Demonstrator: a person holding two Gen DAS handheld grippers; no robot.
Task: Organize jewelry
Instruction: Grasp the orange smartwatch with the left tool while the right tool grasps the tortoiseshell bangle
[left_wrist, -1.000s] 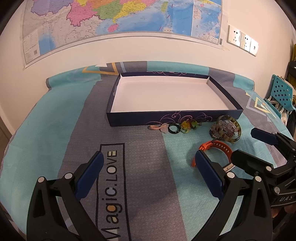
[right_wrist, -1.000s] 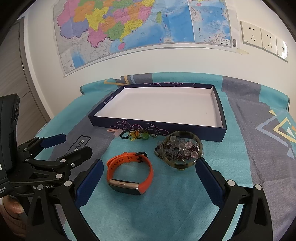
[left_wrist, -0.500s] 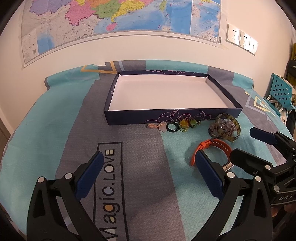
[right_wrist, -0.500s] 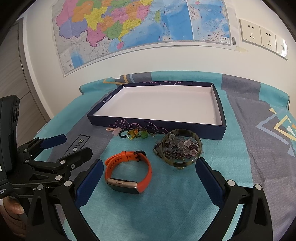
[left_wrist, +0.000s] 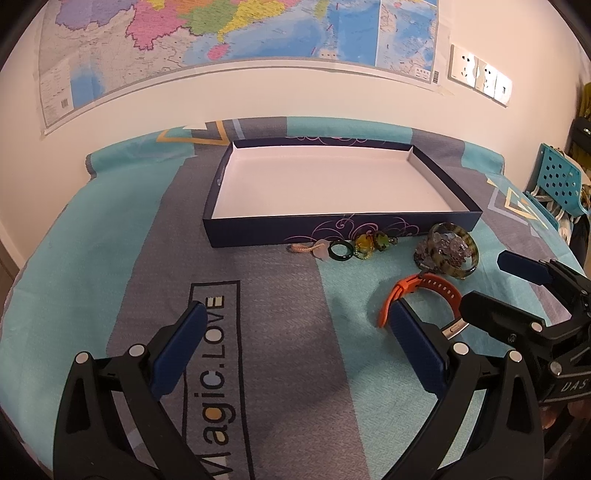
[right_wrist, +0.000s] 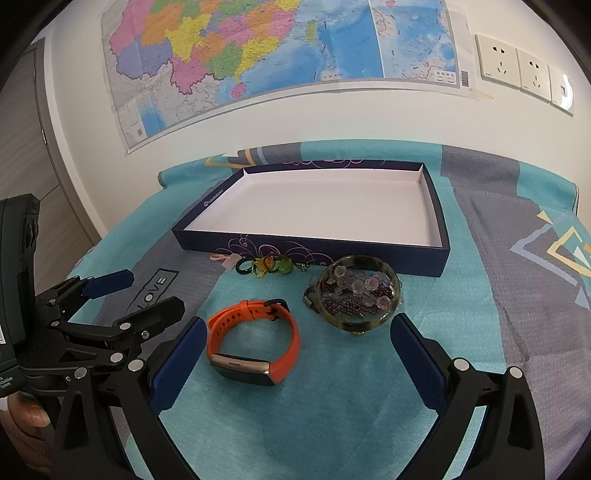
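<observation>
A dark blue tray (left_wrist: 280, 230) (right_wrist: 436, 218) with a white floor lies on the patterned cloth. In front of it lie a string of small rings and green-yellow beads (left_wrist: 354, 247) (right_wrist: 266, 266), a mottled bangle with bead strands inside (left_wrist: 452, 251) (right_wrist: 358, 291), and an orange-strapped watch (left_wrist: 424, 291) (right_wrist: 255, 343). My left gripper (left_wrist: 295, 347) is open and empty, left of the watch. My right gripper (right_wrist: 295, 369) is open and empty, its fingers on either side of the watch and above the cloth; it also shows in the left wrist view (left_wrist: 495, 288).
A wall with a map (right_wrist: 280, 55) and sockets (right_wrist: 524, 70) stands behind the table. A teal perforated chair (left_wrist: 557, 181) is at the far right. The left gripper's body (right_wrist: 74, 332) is close on the right gripper's left.
Both views have shifted slightly; the tray and jewelry sit a little higher in frame. The right gripper has edged closer to the watch. Nothing was taken hold of.
</observation>
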